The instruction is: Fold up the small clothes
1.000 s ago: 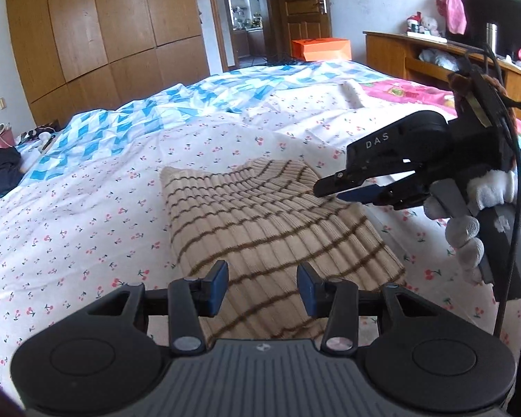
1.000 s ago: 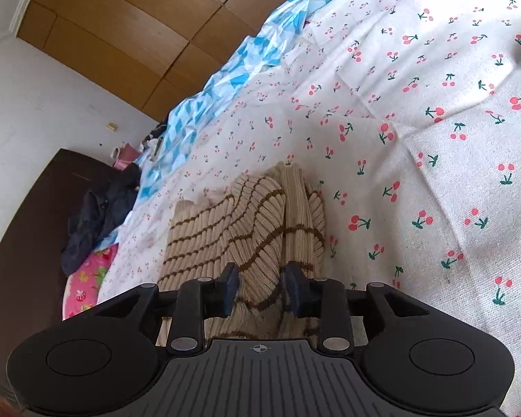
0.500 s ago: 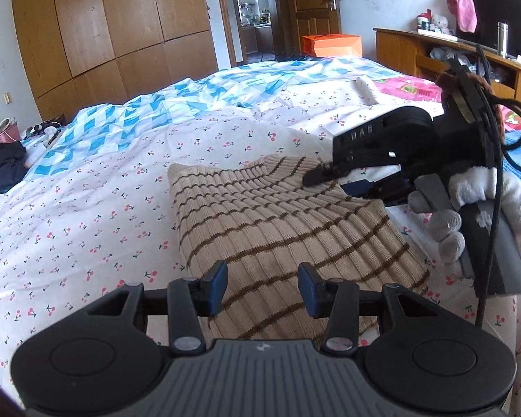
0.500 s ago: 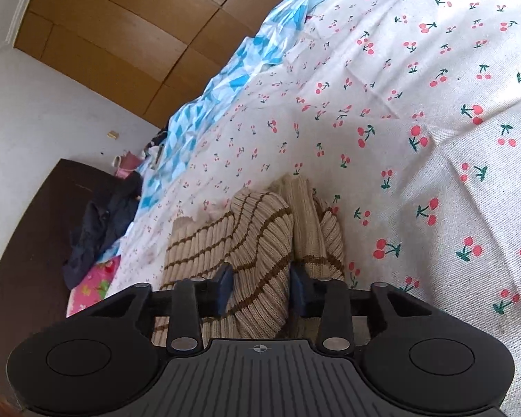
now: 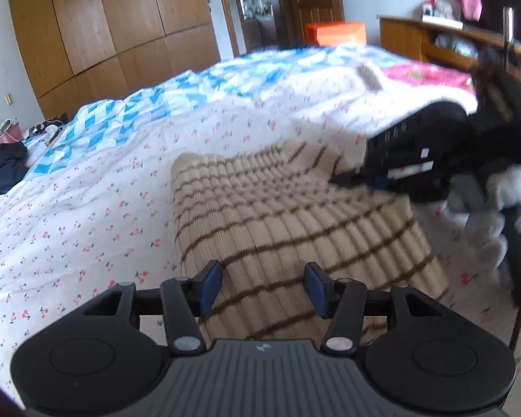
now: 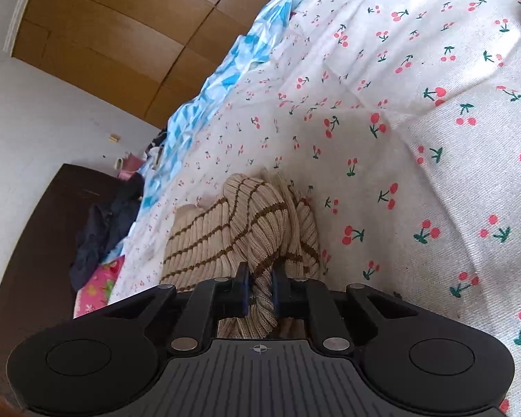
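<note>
A beige ribbed knit garment with brown stripes (image 5: 288,215) lies on the cherry-print bedsheet (image 5: 87,215). My left gripper (image 5: 264,286) is open, its blue pads on either side of the garment's near edge. My right gripper (image 6: 260,286) is shut on a bunched fold of the garment (image 6: 257,229). In the left wrist view the right gripper (image 5: 350,179) pinches the garment's far right edge and lifts it slightly.
A blue and white quilt (image 5: 163,104) covers the far part of the bed. Wooden wardrobes (image 5: 104,31) stand behind. A wooden desk (image 5: 434,41) is at the right. Dark clothes (image 6: 104,229) lie beside the bed.
My right gripper has closed its jaws on the garment's fold. The garment's right edge has risen and bunched. My left gripper has stayed open at the near edge.
</note>
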The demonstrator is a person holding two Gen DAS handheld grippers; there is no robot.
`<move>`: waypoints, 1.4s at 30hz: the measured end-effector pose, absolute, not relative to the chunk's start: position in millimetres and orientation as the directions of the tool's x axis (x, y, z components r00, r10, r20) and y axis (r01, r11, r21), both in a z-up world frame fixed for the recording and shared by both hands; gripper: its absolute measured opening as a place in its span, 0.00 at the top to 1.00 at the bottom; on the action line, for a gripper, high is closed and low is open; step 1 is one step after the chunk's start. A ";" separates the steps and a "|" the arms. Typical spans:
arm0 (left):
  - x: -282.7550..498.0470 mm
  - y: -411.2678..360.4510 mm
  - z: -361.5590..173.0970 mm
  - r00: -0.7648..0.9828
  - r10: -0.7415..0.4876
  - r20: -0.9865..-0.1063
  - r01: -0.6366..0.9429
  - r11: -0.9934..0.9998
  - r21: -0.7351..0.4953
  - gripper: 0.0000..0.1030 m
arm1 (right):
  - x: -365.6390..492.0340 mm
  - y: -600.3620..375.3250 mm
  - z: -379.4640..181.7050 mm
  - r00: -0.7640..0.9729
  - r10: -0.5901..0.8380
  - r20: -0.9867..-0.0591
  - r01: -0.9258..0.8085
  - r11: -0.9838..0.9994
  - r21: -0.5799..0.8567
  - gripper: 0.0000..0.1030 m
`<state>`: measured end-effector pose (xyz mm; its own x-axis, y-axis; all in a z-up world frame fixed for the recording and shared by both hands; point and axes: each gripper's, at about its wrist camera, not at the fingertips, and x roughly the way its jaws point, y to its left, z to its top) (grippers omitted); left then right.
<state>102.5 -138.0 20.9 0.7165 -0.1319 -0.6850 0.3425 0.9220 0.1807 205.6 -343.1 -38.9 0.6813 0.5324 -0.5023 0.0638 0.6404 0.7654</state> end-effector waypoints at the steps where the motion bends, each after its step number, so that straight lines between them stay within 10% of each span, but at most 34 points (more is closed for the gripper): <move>1: 102.6 -138.7 18.0 0.713 -0.123 -0.690 0.344 0.919 0.191 0.45 | 204.5 -343.4 -37.7 0.683 0.528 -0.505 0.063 0.647 0.760 0.87; 28: 96.5 -138.9 20.7 0.713 -0.155 -0.684 0.372 0.910 0.181 0.44 | 186.3 -284.8 -6.9 0.742 0.352 -0.570 -0.115 0.905 0.409 0.91; 42: 95.3 -136.8 30.6 0.693 -0.186 -0.697 0.375 0.918 0.127 0.44 | 193.2 -310.4 -20.6 0.735 0.417 -0.535 -0.079 0.836 0.543 0.96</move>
